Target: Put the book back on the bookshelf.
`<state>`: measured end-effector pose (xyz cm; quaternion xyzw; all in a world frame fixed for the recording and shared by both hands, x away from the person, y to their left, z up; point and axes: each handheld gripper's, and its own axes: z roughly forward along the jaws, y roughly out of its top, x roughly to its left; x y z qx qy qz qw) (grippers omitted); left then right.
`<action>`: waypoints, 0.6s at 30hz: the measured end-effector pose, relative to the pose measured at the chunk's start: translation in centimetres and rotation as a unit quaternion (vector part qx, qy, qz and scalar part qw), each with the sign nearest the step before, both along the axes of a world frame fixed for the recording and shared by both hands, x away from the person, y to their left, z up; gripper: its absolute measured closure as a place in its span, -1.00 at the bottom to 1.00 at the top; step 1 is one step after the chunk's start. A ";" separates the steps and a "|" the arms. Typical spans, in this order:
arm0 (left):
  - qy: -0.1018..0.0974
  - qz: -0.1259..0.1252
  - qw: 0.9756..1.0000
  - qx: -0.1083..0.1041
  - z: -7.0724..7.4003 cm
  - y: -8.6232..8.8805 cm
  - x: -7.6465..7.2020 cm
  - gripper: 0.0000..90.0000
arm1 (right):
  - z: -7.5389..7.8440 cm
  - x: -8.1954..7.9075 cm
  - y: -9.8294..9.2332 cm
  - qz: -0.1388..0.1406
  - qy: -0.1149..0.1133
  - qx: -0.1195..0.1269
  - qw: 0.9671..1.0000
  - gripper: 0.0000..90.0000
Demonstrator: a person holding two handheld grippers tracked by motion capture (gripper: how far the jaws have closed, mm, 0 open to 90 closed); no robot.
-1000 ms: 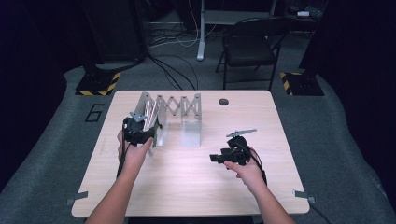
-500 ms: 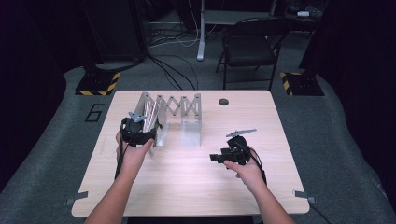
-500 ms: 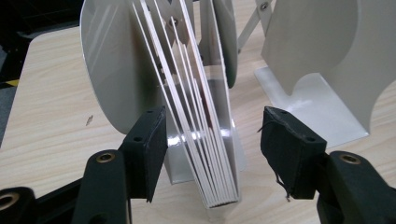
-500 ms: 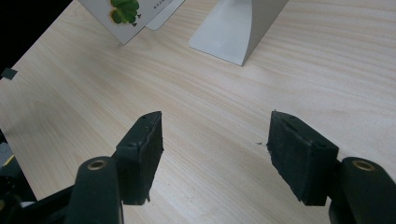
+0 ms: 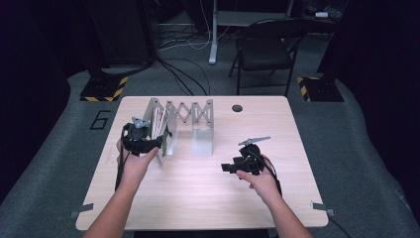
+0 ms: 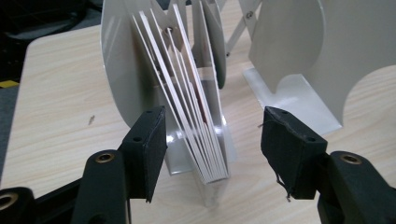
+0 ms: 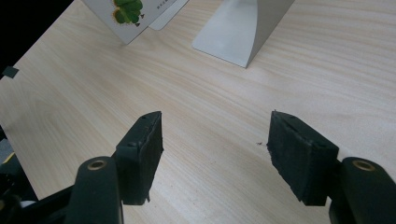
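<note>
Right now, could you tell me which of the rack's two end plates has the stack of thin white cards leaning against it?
The end plate beside the left gripper: the cards lean against it, between that gripper's open jaws. The other end plate, at the far end of the scissor lattice, stands bare.

Black folding chair (image 5: pixel 265 49) behind the table, striped floor bases (image 5: pixel 104 89), cables (image 5: pixel 185 74) on grey carpet.

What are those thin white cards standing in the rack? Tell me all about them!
The cards are a bunch of thin, flat white sheets, like stiff paper or plastic, packed side by side. They stand on edge and lean to one side inside the grey metal rack, resting against one of its dividers, near the table's left side. The left gripper has its fingers on either side of them, open and not pressing.
</note>
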<state>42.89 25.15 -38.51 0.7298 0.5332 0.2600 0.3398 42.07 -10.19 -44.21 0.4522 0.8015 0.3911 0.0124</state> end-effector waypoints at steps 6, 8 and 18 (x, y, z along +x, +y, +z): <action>0.001 -0.015 1.000 -0.005 0.4 0.1 -1.0 -0.09 | 0.1 0.0 0.1 0.000 0.002 -0.001 1.000 -0.21; -0.003 -0.021 1.000 -0.005 0.6 0.2 -1.6 -0.09 | 0.1 0.0 0.1 -0.002 0.003 0.000 1.000 -0.21; 0.000 -0.068 0.998 -0.012 0.9 0.1 -4.3 -0.09 | 0.1 -0.1 0.1 -0.002 0.004 -0.001 1.000 -0.21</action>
